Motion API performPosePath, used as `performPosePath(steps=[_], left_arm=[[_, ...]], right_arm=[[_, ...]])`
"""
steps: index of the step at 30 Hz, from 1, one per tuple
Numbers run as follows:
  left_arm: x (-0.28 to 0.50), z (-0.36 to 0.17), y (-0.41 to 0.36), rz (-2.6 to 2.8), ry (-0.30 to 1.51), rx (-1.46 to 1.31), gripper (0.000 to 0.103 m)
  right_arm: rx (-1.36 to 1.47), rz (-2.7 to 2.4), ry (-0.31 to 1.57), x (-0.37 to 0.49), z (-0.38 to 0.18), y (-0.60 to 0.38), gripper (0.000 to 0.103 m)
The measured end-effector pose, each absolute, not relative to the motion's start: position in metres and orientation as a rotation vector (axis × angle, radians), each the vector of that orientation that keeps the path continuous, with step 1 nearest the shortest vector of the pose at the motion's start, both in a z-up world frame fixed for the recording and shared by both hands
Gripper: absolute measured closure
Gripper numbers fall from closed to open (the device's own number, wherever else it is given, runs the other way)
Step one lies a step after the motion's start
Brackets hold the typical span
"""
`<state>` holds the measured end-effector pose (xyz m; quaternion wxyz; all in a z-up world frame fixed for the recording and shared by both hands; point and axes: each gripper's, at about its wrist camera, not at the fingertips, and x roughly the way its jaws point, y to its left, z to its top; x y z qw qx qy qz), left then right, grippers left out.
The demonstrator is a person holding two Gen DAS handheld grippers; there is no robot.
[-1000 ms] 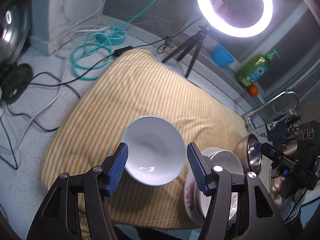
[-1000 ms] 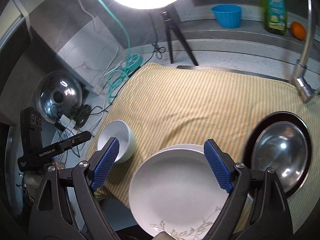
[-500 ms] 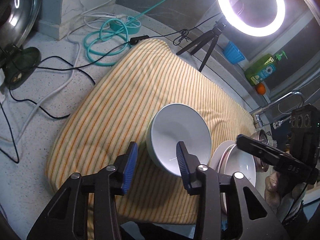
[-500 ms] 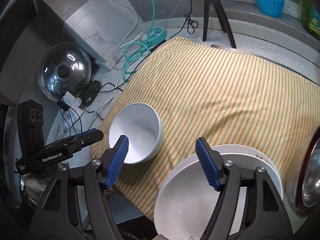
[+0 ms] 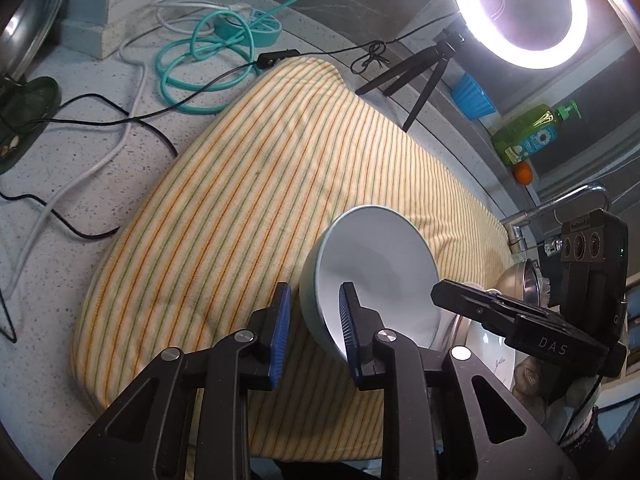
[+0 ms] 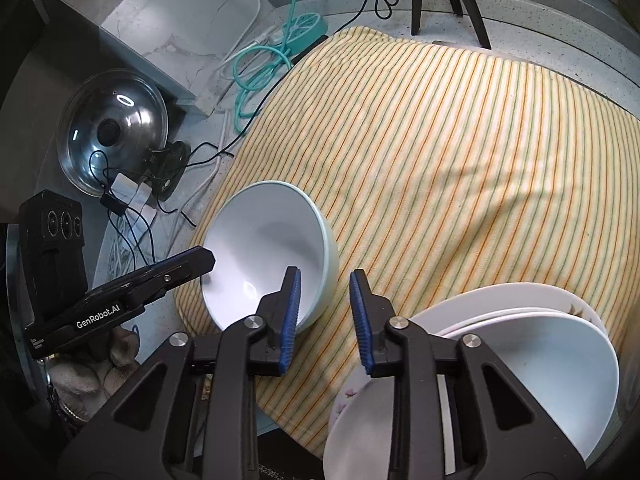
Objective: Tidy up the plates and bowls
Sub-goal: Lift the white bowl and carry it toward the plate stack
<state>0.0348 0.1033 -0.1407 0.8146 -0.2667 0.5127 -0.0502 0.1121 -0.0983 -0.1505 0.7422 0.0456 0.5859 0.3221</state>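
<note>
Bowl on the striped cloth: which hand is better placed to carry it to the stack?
Right, probably. The left claw and right claw are both closing astride the rim of the bowl, but the right is on the side nearest the stack of dishes.

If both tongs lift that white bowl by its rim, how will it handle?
The white bowl looks like glossy glazed ceramic, so its rim may slip between the blue pads. It sits tilted on the soft striped cloth, so it could rock or tip. It is probably rigid and breakable beside the stacked plates.
</note>
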Motion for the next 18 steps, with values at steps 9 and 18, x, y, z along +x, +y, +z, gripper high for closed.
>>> performPosePath(steps=[9, 18], left_arm=[[0.039, -0.142, 0.1, -0.128, 1.098, -0.563, 0.085], [0.038, -0.127, 0.099, -0.136, 1.066, -0.554, 0.085]], right_arm=[[0.086, 0.707, 1.295, 0.114, -0.155, -0.094, 0.09], [0.114, 0.717, 1.276, 0.112, -0.142, -0.101, 0.09]])
